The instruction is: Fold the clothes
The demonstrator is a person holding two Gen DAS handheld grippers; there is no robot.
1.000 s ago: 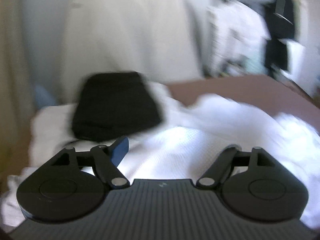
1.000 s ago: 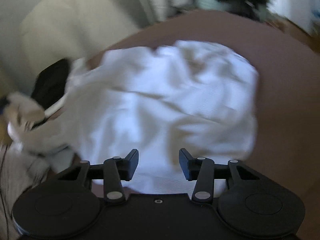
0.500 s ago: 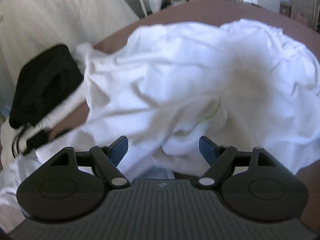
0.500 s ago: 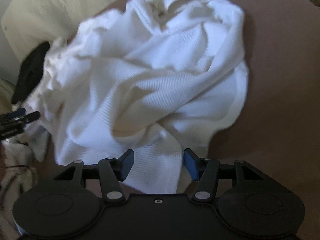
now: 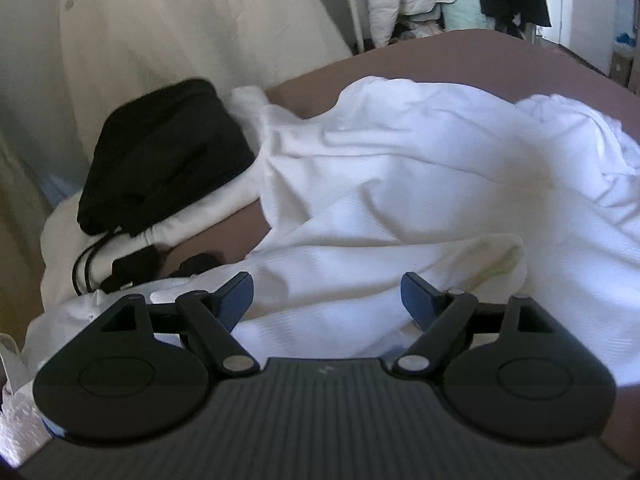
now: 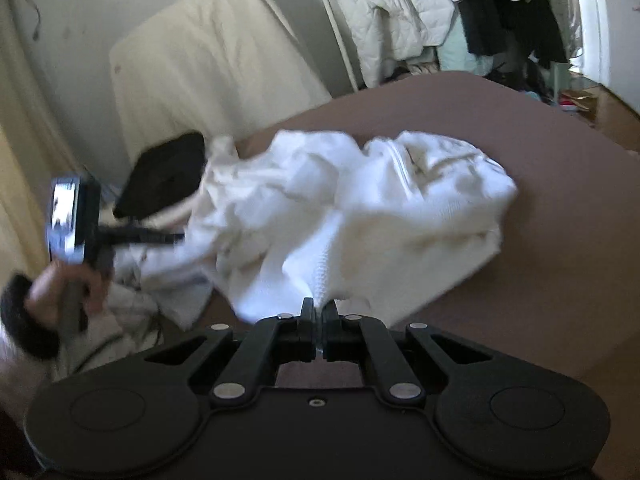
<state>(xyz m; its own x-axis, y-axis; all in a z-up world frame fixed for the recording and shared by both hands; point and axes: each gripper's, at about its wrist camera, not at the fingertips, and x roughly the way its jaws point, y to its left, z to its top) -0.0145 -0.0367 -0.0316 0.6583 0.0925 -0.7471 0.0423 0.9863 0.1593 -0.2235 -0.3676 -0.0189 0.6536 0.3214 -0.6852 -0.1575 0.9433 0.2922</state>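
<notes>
Right wrist view: right gripper (image 6: 319, 312), jaws brought together, pinching a lifted edge of the white garment (image 6: 360, 208) between its pads; fabric rises in a ridge from the heap to the fingertips. Garment — ribbed white knit, crumpled — lies on the brown bed cover (image 6: 560, 240), spread from centre toward the left. Black bag (image 6: 164, 176) at the garment's far left end, resting on other pale cloth. At the left edge, blurred: a hand (image 6: 60, 292) gripping the handle of the left gripper (image 6: 160, 236), whose fingers reach toward the garment's left side. Cream mattress (image 6: 208, 80) leaning on the wall behind; hanging coats (image 6: 460, 12) to the upper right.

Left wrist view: left gripper (image 5: 327, 298), jaws standing wide apart, nothing pressed between the pads; white garment (image 5: 400, 200) lies directly ahead and under the gap. Black bag (image 5: 160, 152) to upper left with black cords (image 5: 86, 264) trailing beneath it. Brown bed cover (image 5: 480, 56) beyond.
</notes>
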